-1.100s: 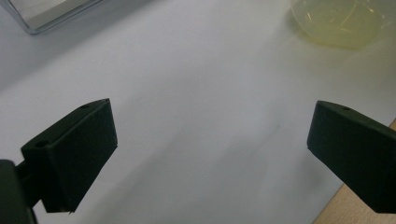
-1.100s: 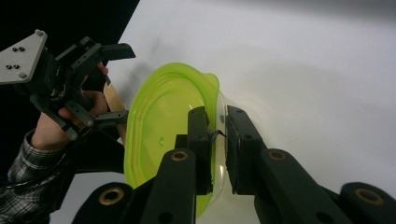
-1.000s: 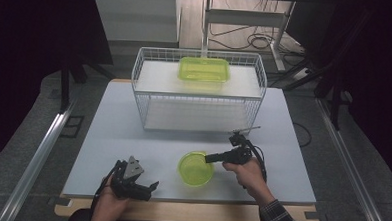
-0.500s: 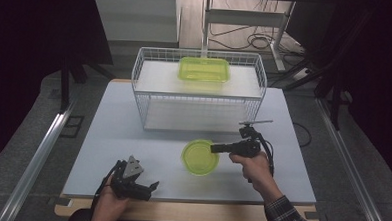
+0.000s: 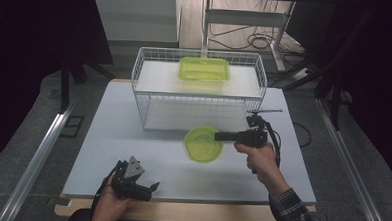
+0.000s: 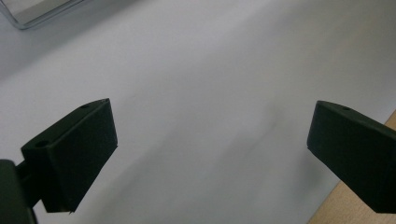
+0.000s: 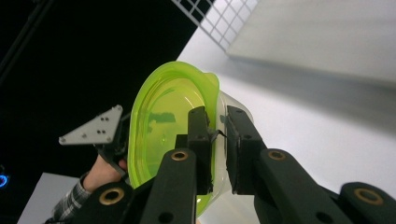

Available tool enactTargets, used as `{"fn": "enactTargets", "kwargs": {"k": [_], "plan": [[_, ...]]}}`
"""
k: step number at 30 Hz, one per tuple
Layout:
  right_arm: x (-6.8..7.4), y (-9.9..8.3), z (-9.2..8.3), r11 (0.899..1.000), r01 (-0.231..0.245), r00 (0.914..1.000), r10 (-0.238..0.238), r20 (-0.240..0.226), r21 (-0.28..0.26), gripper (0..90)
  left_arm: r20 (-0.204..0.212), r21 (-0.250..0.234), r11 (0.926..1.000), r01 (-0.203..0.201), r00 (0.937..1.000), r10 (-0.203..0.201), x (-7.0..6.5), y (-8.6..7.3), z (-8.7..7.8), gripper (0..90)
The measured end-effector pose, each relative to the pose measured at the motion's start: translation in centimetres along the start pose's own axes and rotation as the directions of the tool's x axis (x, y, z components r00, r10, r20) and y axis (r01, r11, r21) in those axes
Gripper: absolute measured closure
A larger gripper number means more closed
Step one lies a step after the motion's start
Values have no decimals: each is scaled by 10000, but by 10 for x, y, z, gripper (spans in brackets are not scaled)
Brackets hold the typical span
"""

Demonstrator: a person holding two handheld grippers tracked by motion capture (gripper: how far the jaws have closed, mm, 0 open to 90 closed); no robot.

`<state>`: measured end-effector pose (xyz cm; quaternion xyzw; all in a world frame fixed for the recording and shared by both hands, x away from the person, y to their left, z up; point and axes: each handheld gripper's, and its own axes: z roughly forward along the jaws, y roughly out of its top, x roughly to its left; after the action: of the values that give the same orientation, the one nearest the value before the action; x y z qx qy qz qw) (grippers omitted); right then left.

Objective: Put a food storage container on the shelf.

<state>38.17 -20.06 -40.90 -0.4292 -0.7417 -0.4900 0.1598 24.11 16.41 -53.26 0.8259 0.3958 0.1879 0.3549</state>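
our right tongs (image 5: 222, 136) grasp the round green bowl (image 5: 202, 144) by its rim, holding it above the white table (image 5: 108, 131), just in front of the wire basket (image 5: 149, 96). our left tongs (image 5: 150, 188) rest released near the table's front edge.

Right gripper (image 7: 217, 140) with black fingers (image 7: 198, 140) clamped on the rim of a lime-green bowl (image 7: 163, 126), white desk (image 7: 327, 130) beyond, wire basket (image 7: 219, 18) corner above, left gripper (image 7: 100, 133) far off.
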Motion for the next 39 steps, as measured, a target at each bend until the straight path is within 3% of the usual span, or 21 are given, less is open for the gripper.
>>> {"fn": "enactTargets", "kwargs": {"k": [21, 39], "plan": [[27, 50, -30, 9931, 13, 10000, -11, 15, -1171, 808, -15, 83, 9999, -97, 10000, 97, -1, 0, 1, 14], [51, 105, -44, 9755, 379, 9990, -321, 301, -2166, 808, -42, 90, 9999, -96, 9999, 96, -1, 0, 1, 14]]}}
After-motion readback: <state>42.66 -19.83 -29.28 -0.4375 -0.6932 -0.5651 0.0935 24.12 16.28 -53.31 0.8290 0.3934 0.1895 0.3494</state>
